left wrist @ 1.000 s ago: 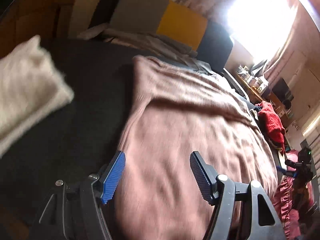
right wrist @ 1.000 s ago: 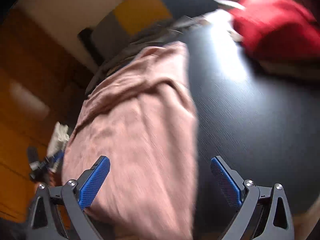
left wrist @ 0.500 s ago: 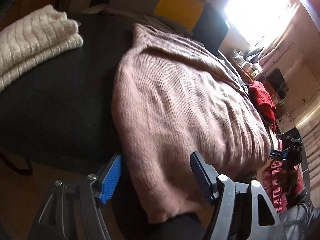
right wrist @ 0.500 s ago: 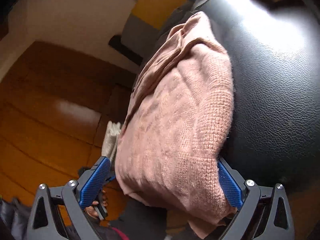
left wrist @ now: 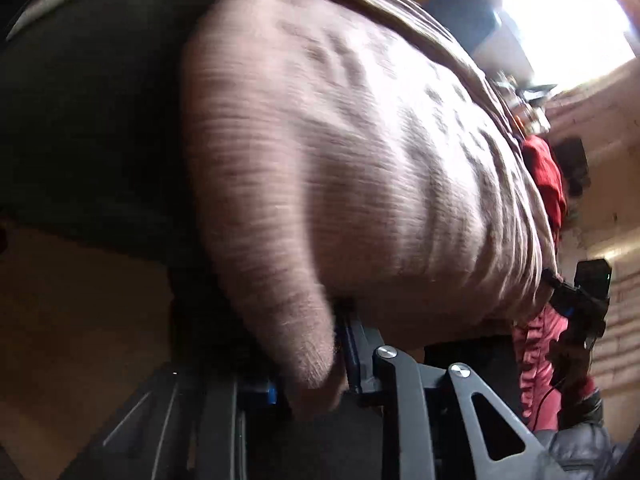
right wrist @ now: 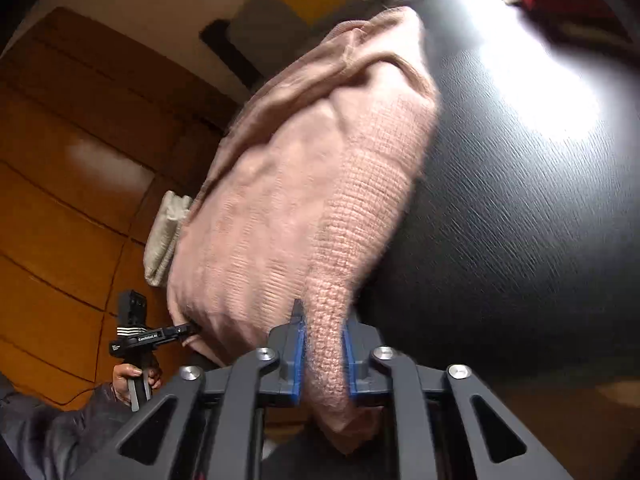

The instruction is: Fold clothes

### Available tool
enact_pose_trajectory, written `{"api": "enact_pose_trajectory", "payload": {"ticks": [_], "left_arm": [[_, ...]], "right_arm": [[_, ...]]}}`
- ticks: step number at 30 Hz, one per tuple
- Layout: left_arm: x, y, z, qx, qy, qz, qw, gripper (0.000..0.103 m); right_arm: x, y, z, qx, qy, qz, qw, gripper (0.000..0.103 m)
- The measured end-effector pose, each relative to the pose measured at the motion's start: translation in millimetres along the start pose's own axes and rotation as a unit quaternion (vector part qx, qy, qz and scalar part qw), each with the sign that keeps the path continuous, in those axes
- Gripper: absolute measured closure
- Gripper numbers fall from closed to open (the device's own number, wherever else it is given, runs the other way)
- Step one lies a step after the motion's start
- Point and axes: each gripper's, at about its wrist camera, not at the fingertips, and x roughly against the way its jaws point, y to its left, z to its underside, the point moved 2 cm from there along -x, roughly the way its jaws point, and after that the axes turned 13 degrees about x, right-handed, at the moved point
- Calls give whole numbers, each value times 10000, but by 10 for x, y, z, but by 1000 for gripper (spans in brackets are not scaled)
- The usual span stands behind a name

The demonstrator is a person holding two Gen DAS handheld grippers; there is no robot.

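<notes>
My right claw [right wrist: 322, 354] is closing, pinching the pink sweater's [right wrist: 304, 184] hem on the black counter [right wrist: 520, 200]. My left claw [left wrist: 310, 364] is closing on its other corner.

1. We find the sweater [right wrist: 304, 200] lying on the desk [right wrist: 520, 220], its near edge hanging over the front.
2. The right gripper [right wrist: 323, 354] has that edge's right corner between its closing jaws; the left gripper [right wrist: 176, 330] is at the left corner.
3. A folded garment [right wrist: 164, 236] lies left of the sweater.
4. Another garment [left wrist: 544, 176] lies at the far right.
</notes>
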Motion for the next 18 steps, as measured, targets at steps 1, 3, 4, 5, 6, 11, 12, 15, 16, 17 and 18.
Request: {"api": "enact_pose_trajectory", "payload": {"ticks": [1, 3, 4, 5, 6, 11, 12, 15, 16, 17, 18], "left_arm": [[10, -47, 2, -125, -50, -35, 9999, 85], [27, -91, 21, -327, -95, -130, 9993, 88], [44, -97, 34, -398, -111, -137, 9991, 91], [70, -94, 47, -439, -109, -92, 9989, 93], [111, -90, 60, -463, -90, 12, 9989, 94], [370, -106, 61, -535, 30, 828, 9951, 94], [421, -123, 34, -560, 25, 990, 9935, 94], [582, -192, -84, -641, -16, 1500, 9866, 94], [642, -225, -144, -666, -38, 1670, 9837, 94], [704, -262, -186, -694, -86, 1821, 9808, 94], [769, -294, -231, -723, -143, 1960, 9778, 94]], "right_arm": [[-2, -8, 0, 18, -51, -37, 10000, 86], [-31, -24, -5, -97, -64, -117, 9999, 84], [-43, -31, -10, -123, -49, -153, 9998, 83], [-55, -38, -15, -146, -33, -188, 9997, 83], [-67, -45, -20, -169, -17, -223, 9996, 83], [-98, 87, -57, -92, 114, -267, 9995, 85], [-122, 135, -69, -54, 116, -325, 9994, 85], [-172, 216, -142, -18, -55, -522, 9986, 85], [-201, 236, -187, -53, -156, -628, 9979, 85], [-216, 237, -217, -94, -218, -707, 9972, 85], [-222, 240, -266, -114, -275, -770, 9966, 85]]}}
